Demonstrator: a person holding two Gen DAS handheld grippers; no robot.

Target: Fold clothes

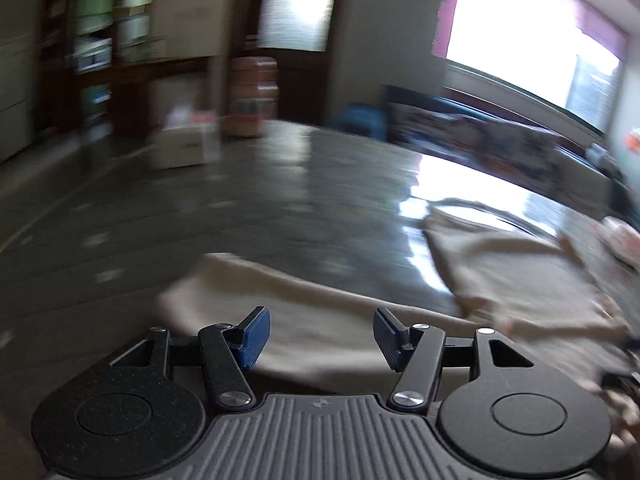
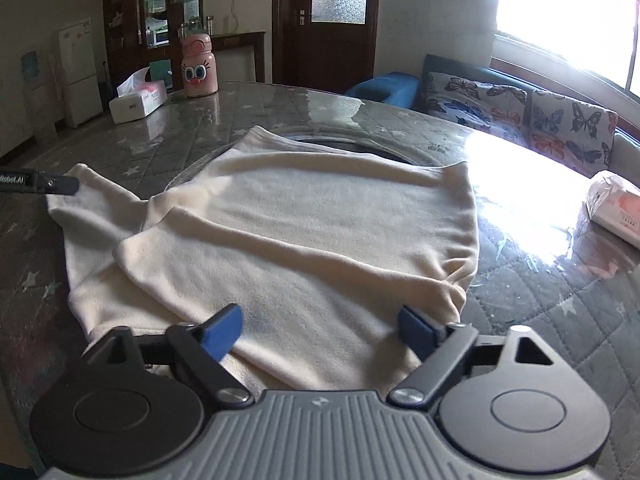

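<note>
A cream garment (image 2: 304, 236) lies partly folded on the glass-topped table (image 2: 540, 280), with a sleeve stretched out to the left. My right gripper (image 2: 320, 330) is open, its blue pads spread just above the garment's near edge, holding nothing. My left gripper (image 1: 322, 336) is open over the sleeve (image 1: 304, 300); that view is blurred by motion. The rest of the garment (image 1: 512, 264) lies to its right. In the right wrist view a dark part of the left gripper (image 2: 40, 184) sits at the sleeve's end.
A pink cartoon bottle (image 2: 199, 65) and a tissue box (image 2: 138, 98) stand at the table's far left. Another tissue pack (image 2: 612, 208) lies at the right edge. A sofa with butterfly cushions (image 2: 520, 108) stands behind the table under a bright window.
</note>
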